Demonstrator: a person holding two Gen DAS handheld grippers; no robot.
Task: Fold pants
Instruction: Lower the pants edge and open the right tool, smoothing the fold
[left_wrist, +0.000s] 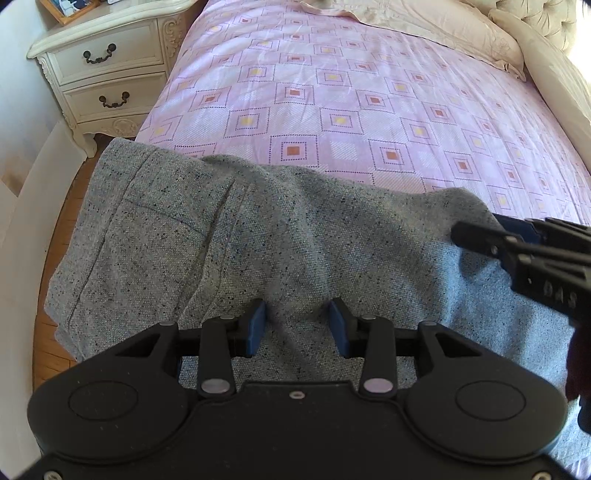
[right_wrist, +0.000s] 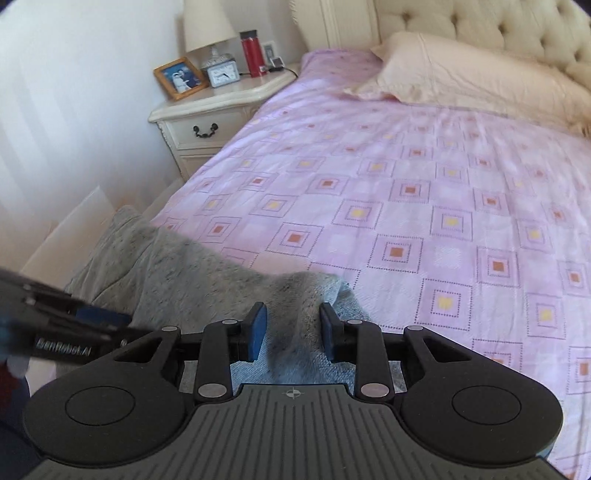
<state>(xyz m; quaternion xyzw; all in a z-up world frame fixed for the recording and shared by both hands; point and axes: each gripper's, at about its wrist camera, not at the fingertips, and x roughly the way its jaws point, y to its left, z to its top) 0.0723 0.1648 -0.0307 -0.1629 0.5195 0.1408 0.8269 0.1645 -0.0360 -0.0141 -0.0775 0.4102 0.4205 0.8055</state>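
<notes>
Grey speckled pants (left_wrist: 229, 236) lie bunched on the near edge of the pink patterned bed (left_wrist: 369, 110), one end hanging past the bed's left corner. My left gripper (left_wrist: 297, 325) is open, its blue pads on either side of a raised fold of the cloth. My right gripper (right_wrist: 291, 328) is also open, straddling a ridge of the pants (right_wrist: 207, 273) near their right end. In the left wrist view the right gripper (left_wrist: 517, 243) comes in from the right, over the cloth. In the right wrist view the left gripper (right_wrist: 74, 321) shows blurred at the left.
A cream nightstand (left_wrist: 103, 74) stands left of the bed, with a photo frame (right_wrist: 181, 78), clock (right_wrist: 222, 73), lamp and red bottle (right_wrist: 252, 53) on it. Pillows (right_wrist: 461, 74) and a tufted headboard (right_wrist: 498, 26) are at the far end. Wood floor (left_wrist: 55, 236) shows at left.
</notes>
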